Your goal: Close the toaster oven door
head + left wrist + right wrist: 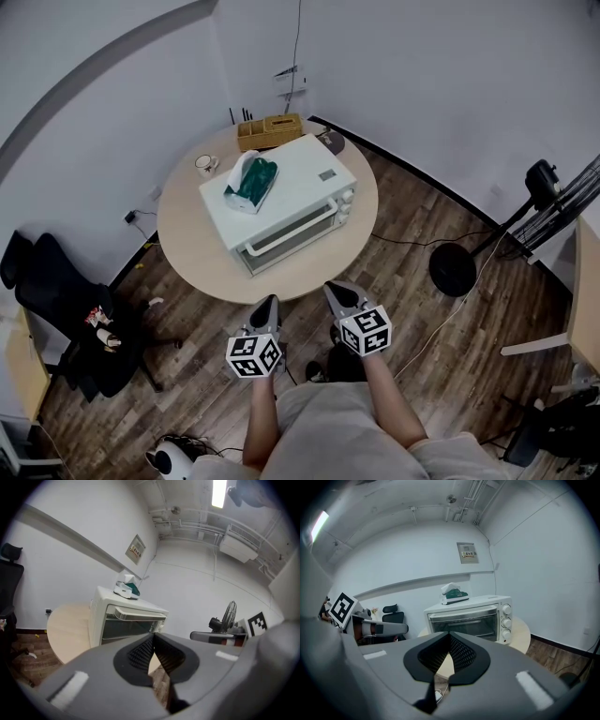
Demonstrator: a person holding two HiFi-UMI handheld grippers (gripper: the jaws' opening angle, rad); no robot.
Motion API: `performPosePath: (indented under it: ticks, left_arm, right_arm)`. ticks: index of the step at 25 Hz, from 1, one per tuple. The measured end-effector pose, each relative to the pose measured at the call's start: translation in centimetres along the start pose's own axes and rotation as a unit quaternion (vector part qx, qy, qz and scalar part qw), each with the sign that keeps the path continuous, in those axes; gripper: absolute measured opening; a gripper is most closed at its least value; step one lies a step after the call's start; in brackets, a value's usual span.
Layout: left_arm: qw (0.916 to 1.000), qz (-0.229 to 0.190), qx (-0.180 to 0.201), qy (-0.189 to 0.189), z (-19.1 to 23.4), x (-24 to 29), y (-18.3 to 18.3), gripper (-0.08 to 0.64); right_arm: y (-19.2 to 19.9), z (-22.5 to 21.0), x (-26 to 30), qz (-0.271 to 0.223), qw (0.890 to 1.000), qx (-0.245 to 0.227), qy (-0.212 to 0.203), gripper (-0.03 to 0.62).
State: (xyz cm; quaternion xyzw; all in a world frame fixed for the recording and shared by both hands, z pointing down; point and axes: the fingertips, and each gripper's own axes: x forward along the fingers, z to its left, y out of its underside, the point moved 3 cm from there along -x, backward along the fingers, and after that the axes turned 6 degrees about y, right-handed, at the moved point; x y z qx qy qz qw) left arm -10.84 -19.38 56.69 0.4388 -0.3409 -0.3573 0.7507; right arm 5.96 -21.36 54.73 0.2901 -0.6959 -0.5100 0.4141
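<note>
Plainly, left claw [153,635] and right claw [449,634] are closed, empty.

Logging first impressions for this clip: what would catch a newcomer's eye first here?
A white toaster oven dominates the round wooden table, its door apparently shut, with a green-and-white packet on top. Nearer the camera, the left gripper and right gripper hover shut and empty, short of the table.
</note>
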Motion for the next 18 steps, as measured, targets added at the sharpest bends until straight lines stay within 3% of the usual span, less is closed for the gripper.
performPosePath:
  ticks: [18]
  left_arm:
    - [1.0, 0.004, 0.003, 0.007, -1.2, 1.8, 0.1, 0.058]
  right_arm:
    - [-0.3, -2.2, -0.2, -0.007, 1.0, 0.008, 0.005, 0.0]
